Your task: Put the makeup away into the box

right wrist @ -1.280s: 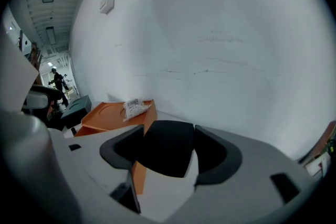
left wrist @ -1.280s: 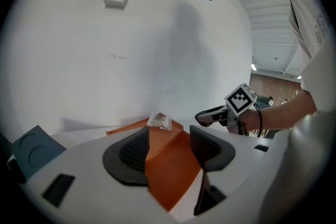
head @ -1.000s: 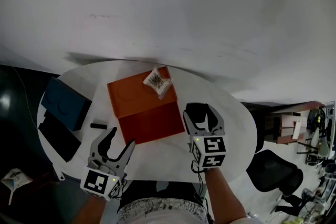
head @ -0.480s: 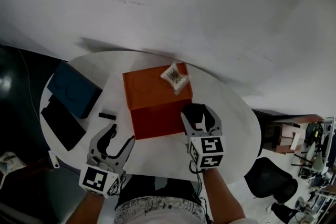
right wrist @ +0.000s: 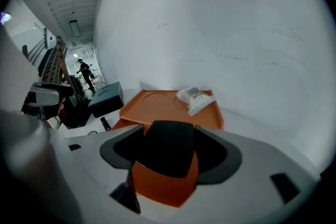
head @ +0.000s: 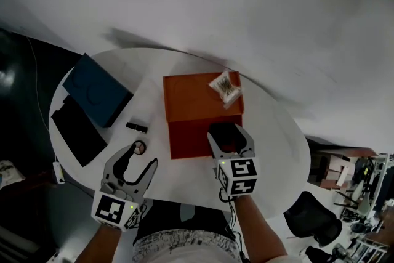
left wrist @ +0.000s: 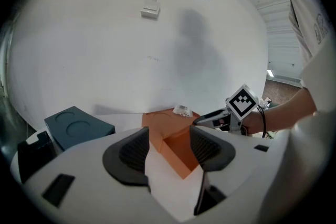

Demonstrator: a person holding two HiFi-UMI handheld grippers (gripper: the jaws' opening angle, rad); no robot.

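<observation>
Right gripper: we clamp a black rounded makeup case above the orange cardboard box; left gripper gapes wide.

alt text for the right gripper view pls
The right gripper holds a black case between its jaws, above the near part of an orange box. A small clear packet lies on the box's far half, and a blue box stands further left on the white table.
</observation>
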